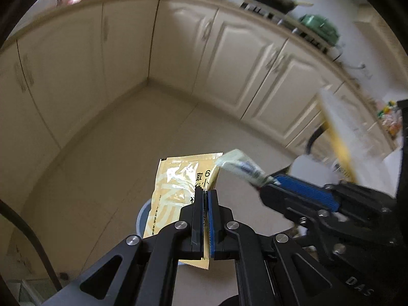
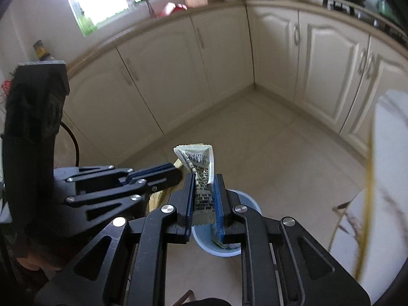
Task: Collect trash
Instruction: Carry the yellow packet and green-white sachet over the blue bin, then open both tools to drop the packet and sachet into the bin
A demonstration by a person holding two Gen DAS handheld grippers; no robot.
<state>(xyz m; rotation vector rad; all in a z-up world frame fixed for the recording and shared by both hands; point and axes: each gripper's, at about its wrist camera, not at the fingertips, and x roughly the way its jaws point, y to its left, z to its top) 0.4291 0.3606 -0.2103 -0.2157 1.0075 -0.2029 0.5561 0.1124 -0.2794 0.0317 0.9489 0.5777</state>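
Nearest, the left gripper (image 1: 205,199) is clamped fully shut on a yellow sachet (image 1: 178,186), whose long axis stands upright, top edge pointing away. The right gripper (image 2: 204,191) is closed narrowly on a crumpled grey-green wrapper (image 2: 200,176), also held upright. Just beneath both, a pale blue bin (image 2: 251,204) is seen on the tiled floor (image 2: 280,153). The carrying step is judged nearly done; next, each piece must be released over the bin's mouth. Cream cabinets (image 2: 331,76) lie beyond.

Both claws (image 1: 206,193) (image 2: 204,178) are black, with blue ribbed pads and silver screws.
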